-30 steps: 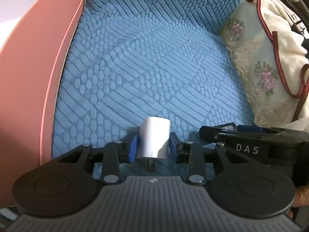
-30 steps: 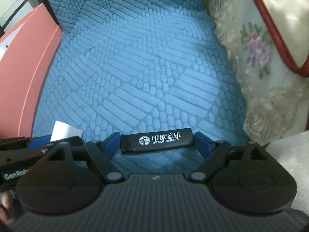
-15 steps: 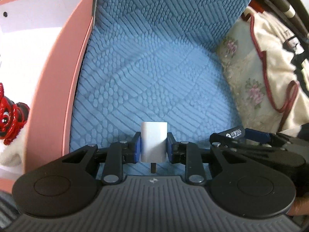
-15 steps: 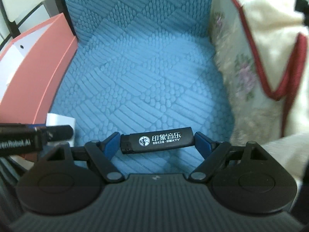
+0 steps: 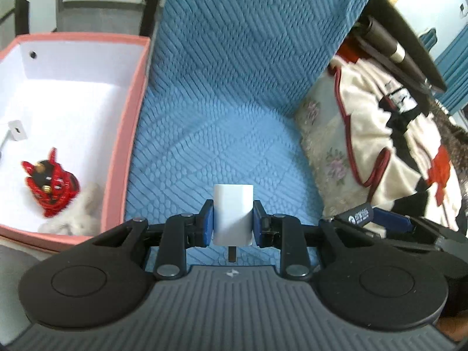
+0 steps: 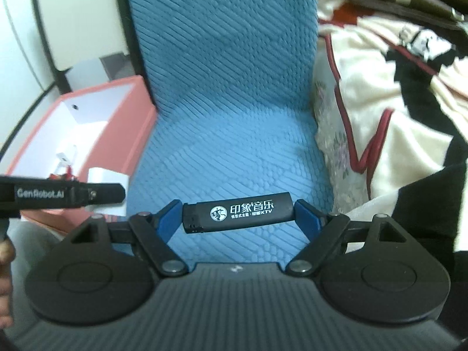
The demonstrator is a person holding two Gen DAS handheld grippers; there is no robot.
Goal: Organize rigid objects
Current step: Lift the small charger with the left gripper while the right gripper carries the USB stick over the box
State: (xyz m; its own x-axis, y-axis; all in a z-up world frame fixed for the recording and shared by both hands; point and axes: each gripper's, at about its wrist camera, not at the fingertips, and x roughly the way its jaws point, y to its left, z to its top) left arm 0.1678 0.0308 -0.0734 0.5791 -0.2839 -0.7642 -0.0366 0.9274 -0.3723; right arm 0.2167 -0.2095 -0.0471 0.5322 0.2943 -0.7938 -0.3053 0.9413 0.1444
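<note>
Each handheld tool has a grey ribbed plastic body with a small white emblem at its front edge. Two black round-ended plates flank it, each with a moulded circle. Black link arms run forward on silver rivets to blue fingers (image 5: 207, 224). White lettering reading GenRobot.AI marks the left gripper's (image 6: 70, 195) side. Bare skin shows at the frame edges.

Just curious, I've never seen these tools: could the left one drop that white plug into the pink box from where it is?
Probably yes. The left gripper grips the white plug, and the pink box stands open-topped just to its left with nothing between.
</note>
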